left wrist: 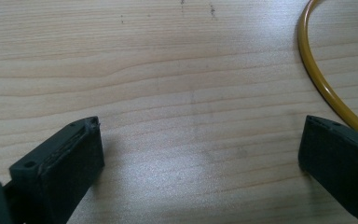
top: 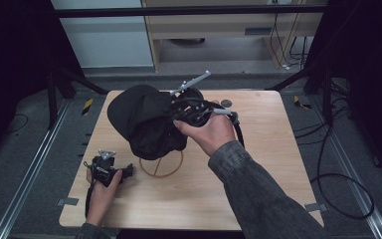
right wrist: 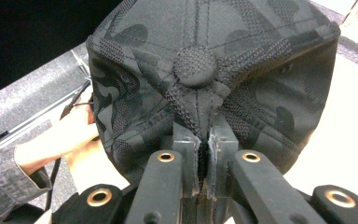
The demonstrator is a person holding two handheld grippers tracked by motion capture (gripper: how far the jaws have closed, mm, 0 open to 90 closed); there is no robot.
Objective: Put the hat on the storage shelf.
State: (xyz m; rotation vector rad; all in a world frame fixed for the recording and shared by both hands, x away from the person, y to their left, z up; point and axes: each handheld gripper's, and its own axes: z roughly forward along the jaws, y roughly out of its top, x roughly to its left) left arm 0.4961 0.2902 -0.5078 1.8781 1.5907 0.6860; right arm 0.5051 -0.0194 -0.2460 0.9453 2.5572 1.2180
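A black camouflage-patterned cap [top: 142,119] hangs above the middle of the wooden table [top: 258,164]. My right gripper [top: 179,112] is shut on the cap's crown. In the right gripper view its two black jaws pinch the fabric just below the cap's top button [right wrist: 195,65], and the right gripper [right wrist: 204,140] shows no gap. Under the cap a yellow ring stand [top: 161,167] rests on the table. My left gripper [top: 127,172] lies low on the table at the front left, open, with bare wood between its fingertips [left wrist: 81,140]. Part of the yellow ring [left wrist: 317,79] curves past its right jaw.
A small round grey object [top: 226,103] lies near the table's far edge. Black cables [top: 338,179] trail over the floor to the right. A metal rail [top: 35,164] runs along the floor on the left.
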